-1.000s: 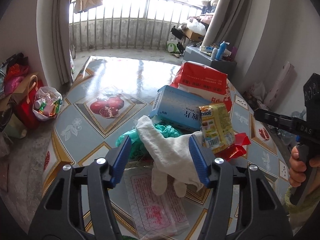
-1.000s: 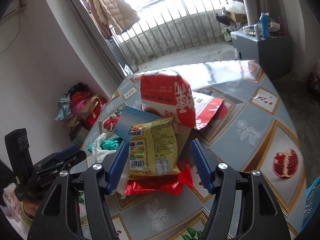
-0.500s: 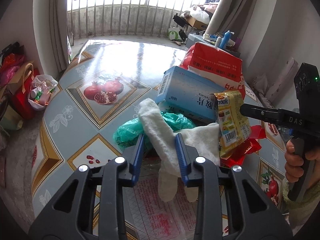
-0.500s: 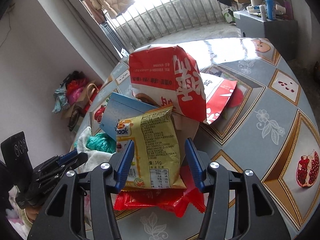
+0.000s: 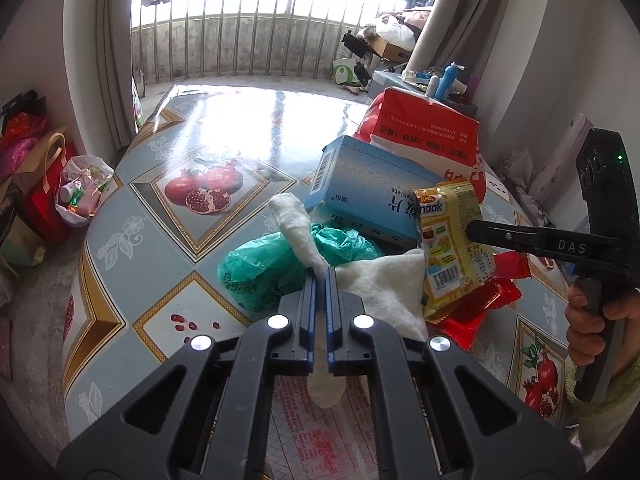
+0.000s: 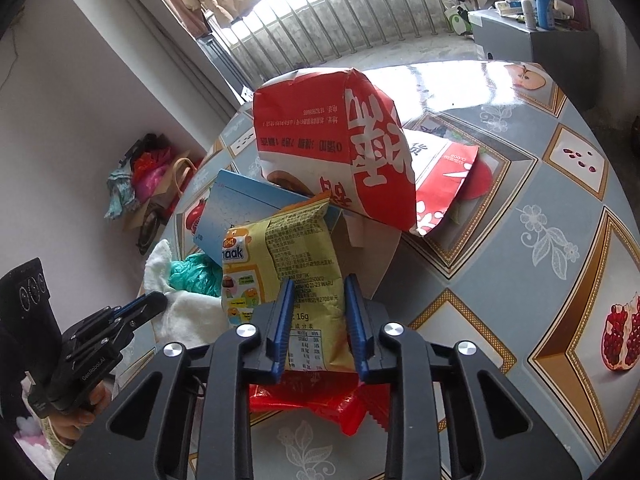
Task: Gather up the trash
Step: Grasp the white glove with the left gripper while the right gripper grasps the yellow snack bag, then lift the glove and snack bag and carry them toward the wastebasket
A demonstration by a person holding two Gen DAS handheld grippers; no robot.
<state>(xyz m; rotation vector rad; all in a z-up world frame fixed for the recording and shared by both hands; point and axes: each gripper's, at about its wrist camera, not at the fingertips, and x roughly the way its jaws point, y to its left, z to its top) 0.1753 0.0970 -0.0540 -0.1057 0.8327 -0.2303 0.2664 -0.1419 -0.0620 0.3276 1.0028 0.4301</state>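
The blue tablet box (image 6: 240, 208) is largely covered by the yellow snack packet (image 6: 288, 264) at 5 o'clock. The red wrapper (image 6: 316, 400) is half hidden under the right gripper (image 6: 318, 312). Print on the clear bag (image 5: 316, 440) is cut off at 6 o'clock.

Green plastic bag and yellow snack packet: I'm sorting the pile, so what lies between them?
In the left wrist view, the white cloth lies between the green plastic bag and the yellow snack packet.

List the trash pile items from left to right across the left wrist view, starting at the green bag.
green plastic bag → white cloth, pinched in the shut left gripper → yellow snack packet, with the right gripper closing on it → red wrapper under that packet.
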